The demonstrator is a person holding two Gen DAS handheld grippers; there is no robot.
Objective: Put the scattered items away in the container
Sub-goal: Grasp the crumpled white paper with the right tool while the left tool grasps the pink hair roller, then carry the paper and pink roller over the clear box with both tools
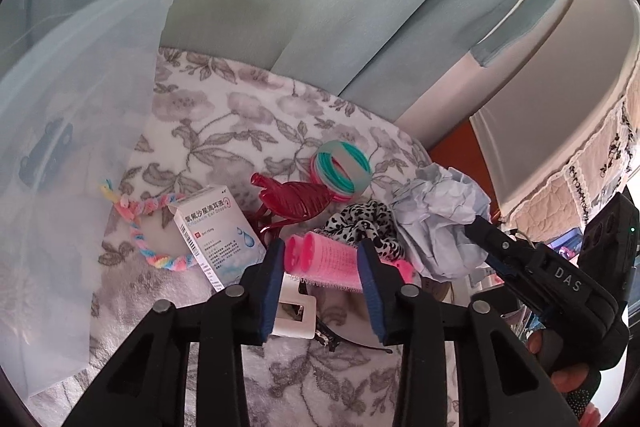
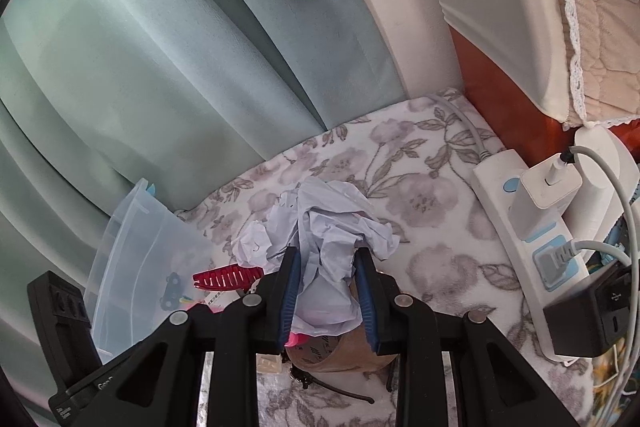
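- While the left hand-held gripper has its blue pads on both ends of a pink hair roller, pinching it, everything else sits around that roller on the floral blanket.
- Just left of the roller: a white ear-drops box, and past that a pastel braided cord.
- Behind the roller: a dark red hair claw, with a stack of teal and pink hair ties touching its far end.
- Right beside the roller there's a black-and-white spotted scrunchie.
- Further right of the roller, the right hand-held gripper is clamped on a wad of crumpled white paper; a brown tape roll sits under that gripper.
- Under the roller, closer to the gripper body, a white square clip lies on the blanket.
- The clear plastic container is well left of the roller, tilted, with something dark and small inside, can't tell what.
- Way right of the roller, a white power strip with chargers plugged in runs along the blanket edge.
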